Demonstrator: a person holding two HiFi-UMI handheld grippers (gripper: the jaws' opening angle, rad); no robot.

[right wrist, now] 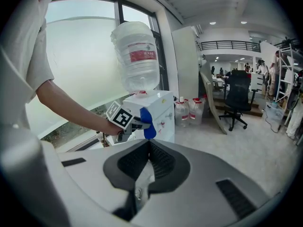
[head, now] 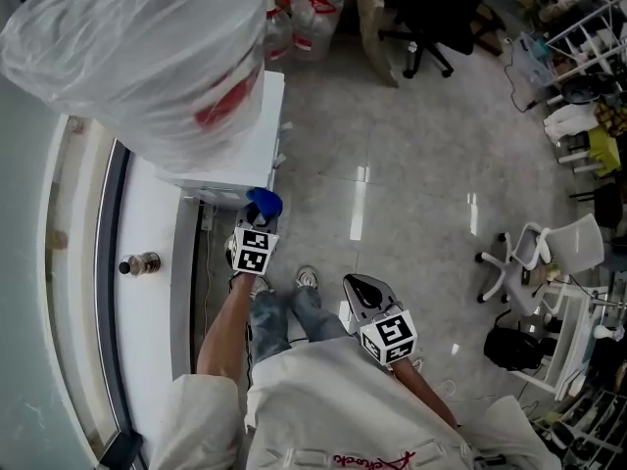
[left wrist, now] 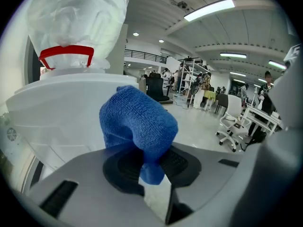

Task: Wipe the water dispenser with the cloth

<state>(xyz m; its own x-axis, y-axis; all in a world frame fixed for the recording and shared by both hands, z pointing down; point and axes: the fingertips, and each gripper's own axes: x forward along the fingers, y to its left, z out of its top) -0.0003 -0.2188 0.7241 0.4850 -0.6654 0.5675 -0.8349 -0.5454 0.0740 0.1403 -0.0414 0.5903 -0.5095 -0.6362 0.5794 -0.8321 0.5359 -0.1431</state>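
Usefully, the clenched, empty right tool (right wrist: 148, 148) faces the water dispenser (right wrist: 160, 111) front, hidden overhead, where left tool (left wrist: 152, 163) grips cloth (left wrist: 136, 122).

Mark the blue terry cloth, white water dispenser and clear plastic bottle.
blue terry cloth (left wrist: 137, 122), left gripper view, middle
white water dispenser (right wrist: 164, 109), right gripper view, front panel
clear plastic bottle (right wrist: 142, 56), right gripper view, label

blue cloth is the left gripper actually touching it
Touching. The left gripper view shows the left gripper with its jaws shut on the lower fold of the blue cloth, which bunches up above them.
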